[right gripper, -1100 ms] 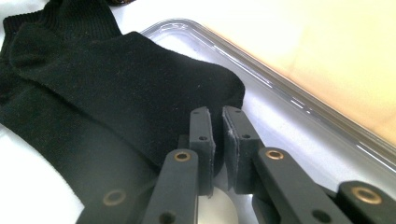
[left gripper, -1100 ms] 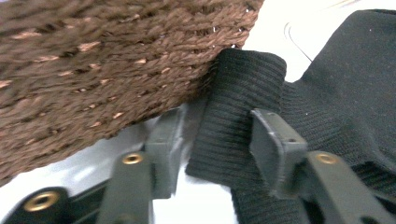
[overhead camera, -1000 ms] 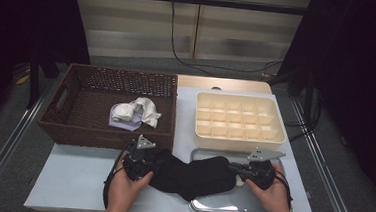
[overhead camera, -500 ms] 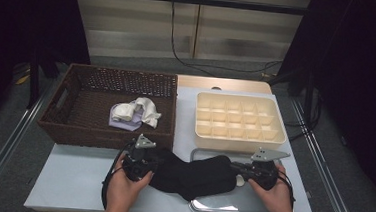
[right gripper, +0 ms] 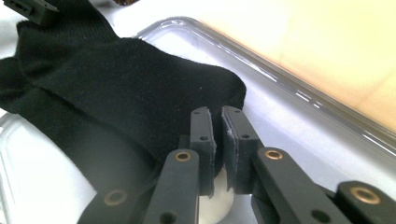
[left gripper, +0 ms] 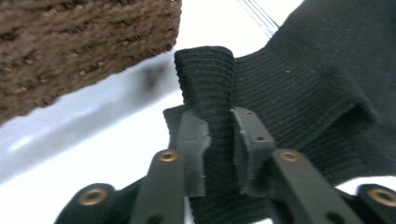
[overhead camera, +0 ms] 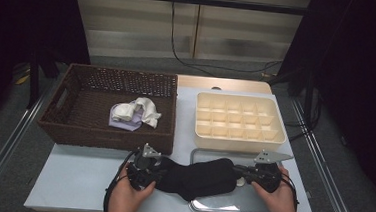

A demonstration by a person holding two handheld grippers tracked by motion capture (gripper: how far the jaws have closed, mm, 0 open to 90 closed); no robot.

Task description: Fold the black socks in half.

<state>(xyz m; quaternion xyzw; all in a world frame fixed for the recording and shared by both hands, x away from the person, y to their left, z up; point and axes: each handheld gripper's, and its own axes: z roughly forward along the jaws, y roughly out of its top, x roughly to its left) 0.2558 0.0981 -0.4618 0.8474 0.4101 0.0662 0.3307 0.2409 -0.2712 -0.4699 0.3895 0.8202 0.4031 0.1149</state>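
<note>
My left tool (left gripper: 217, 140) pinches the black sock (overhead camera: 198, 177) cuff, my right tool (right gripper: 217, 140) clamps its toe over the tray (overhead camera: 249, 208).

The ribbed knit sock (overhead camera: 198, 178) is plain black, and so are the tongs (left gripper: 218, 140). The woven wicker basket (overhead camera: 104, 132) is dark brown; the compartmented plastic tray (overhead camera: 239, 135) is cream.
</note>
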